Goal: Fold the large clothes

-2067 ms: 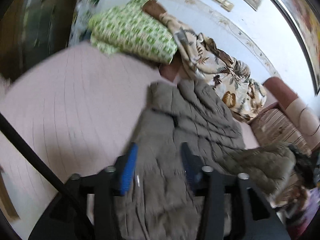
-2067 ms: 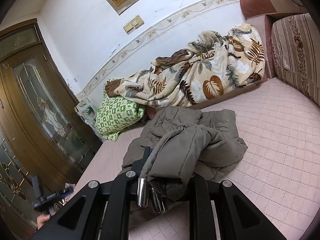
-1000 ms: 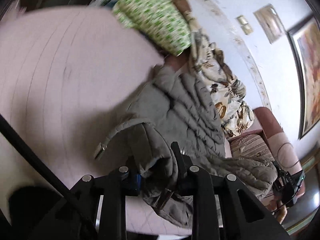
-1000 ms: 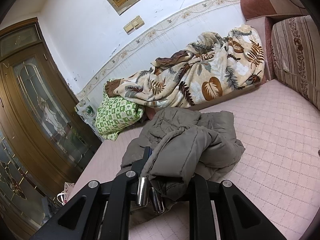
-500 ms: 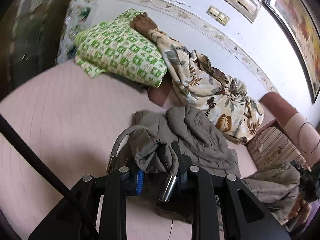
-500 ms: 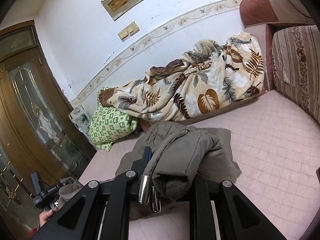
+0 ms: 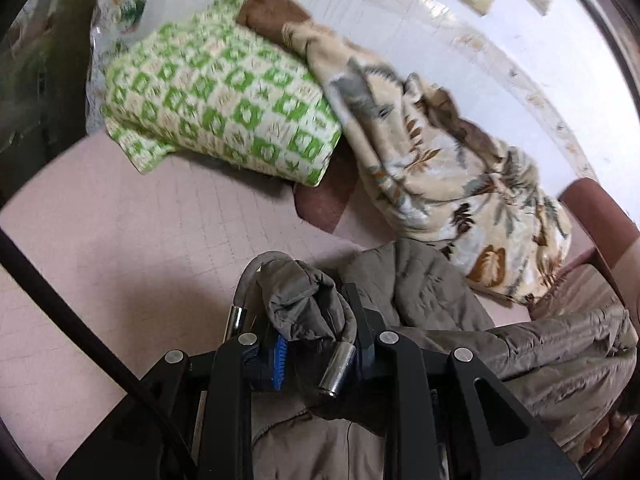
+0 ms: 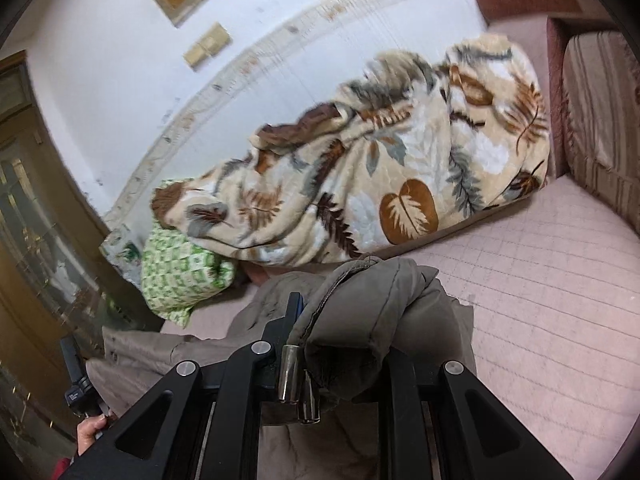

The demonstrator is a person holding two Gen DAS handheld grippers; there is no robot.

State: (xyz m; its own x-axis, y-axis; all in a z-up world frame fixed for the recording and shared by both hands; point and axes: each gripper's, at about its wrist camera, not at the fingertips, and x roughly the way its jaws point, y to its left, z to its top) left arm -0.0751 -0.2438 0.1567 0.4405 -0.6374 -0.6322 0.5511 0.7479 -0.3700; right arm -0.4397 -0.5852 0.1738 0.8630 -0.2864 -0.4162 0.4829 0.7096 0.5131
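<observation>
A large grey-brown quilted jacket (image 7: 436, 300) hangs between my two grippers above the pink quilted bed (image 7: 152, 232). My left gripper (image 7: 316, 320) is shut on a bunched edge of the jacket with a drawcord and its metal toggle (image 7: 336, 368). My right gripper (image 8: 344, 320) is shut on another bunched part of the jacket (image 8: 372, 300), with two metal toggles (image 8: 294, 376) hanging by its left finger. The rest of the jacket sags below both grippers.
A green-and-white checked pillow (image 7: 224, 108) and a beige leaf-print blanket (image 8: 380, 184) lie along the wall. A striped cushion (image 8: 600, 120) stands at the right end. A wooden glass door (image 8: 36, 240) is at the left.
My left gripper closed on the jacket's edge and lifted it. Both grippers have since moved toward the wall with the jacket in them; the pillow and blanket look closer.
</observation>
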